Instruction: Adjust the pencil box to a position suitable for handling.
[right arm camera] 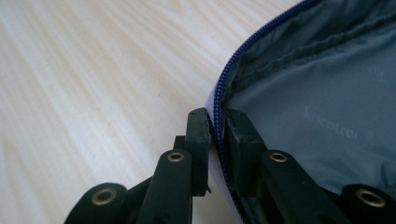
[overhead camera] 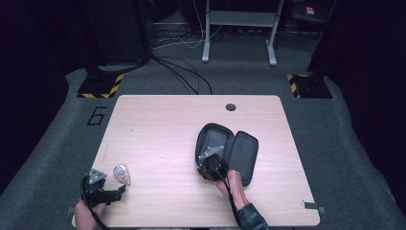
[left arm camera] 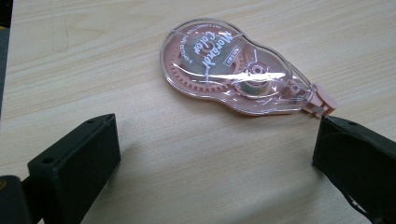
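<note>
Pouch (overhead camera: 226,149) open on pale wooden table (overhead camera: 163,129).

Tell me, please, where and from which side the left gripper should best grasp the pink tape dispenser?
Probably across the dispenser's narrower waist near the nozzle, coming down from above. It lies flat on the table, and the left gripper is open just short of it.

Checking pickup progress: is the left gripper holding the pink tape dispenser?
No, the tape dispenser lies on the table, beyond the left gripper's wide-open fingers.

Tape dispenser (overhead camera: 121,174) near table's (overhead camera: 163,124) front-left corner; open pouch (overhead camera: 227,148) right of centre.
</note>
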Motion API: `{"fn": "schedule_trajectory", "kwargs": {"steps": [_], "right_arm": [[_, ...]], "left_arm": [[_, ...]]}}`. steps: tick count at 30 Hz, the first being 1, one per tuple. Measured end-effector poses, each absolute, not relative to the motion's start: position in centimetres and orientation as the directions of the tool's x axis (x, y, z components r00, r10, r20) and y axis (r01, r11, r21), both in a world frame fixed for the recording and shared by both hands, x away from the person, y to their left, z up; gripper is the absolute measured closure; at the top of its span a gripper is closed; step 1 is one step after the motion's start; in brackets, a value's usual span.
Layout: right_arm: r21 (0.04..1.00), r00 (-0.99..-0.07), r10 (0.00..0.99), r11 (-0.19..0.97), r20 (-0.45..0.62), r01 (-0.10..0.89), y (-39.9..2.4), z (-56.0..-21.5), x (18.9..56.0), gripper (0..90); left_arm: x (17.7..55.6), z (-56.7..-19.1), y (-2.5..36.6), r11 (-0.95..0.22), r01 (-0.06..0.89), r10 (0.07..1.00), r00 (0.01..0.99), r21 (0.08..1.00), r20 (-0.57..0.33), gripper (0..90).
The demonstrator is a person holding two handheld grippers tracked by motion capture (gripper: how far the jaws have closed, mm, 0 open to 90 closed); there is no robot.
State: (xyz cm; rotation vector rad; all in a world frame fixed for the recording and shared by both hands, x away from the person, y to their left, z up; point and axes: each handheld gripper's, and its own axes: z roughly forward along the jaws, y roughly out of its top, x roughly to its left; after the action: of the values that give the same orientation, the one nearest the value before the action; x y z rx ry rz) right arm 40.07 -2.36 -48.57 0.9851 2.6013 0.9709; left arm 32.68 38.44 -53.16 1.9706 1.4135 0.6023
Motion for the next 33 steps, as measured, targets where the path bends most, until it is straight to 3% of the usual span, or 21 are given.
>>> {"fn": "schedule_trajectory", "kwargs": {"steps": [17,19,21,25,28,33], "right_arm": [[0.617,-0.753,0.655,0.568,0.06,0.544,-7.9,-49.0,35.8,75.6],[0.621,-0.75,0.658,0.559,0.07,0.549,-8.9,-49.0,35.4,67.4],[0.634,-0.741,0.665,0.535,0.09,0.558,-9.8,-48.8,35.2,51.1],[0.689,-0.713,0.689,0.454,0.13,0.564,-11.8,-48.1,34.3,35.5],[0.724,-0.672,0.727,0.389,0.138,0.57,-13.6,-47.6,33.6,29.5],[0.738,-0.573,0.809,0.309,0.127,0.6,-17.1,-47.4,32.9,25.5]], "left_arm": [[32.7,-53.1,38.4,-0.224,0.659,0.948,0.319,0.718,0.003,0.4],[32.7,-53.2,38.4,-0.223,0.659,0.948,0.318,0.718,0.003,0.4],[32.7,-53.2,38.4,-0.223,0.659,0.948,0.318,0.718,0.003,0.4],[32.6,-53.3,38.4,-0.207,0.641,0.953,0.303,0.739,0.004,1.5],[32.2,-52.9,38.7,-0.212,0.651,0.951,0.309,0.728,0.001,10.9],[32.1,-52.7,39.0,-0.194,0.662,0.952,0.306,0.724,-0.025,9.0]]}}
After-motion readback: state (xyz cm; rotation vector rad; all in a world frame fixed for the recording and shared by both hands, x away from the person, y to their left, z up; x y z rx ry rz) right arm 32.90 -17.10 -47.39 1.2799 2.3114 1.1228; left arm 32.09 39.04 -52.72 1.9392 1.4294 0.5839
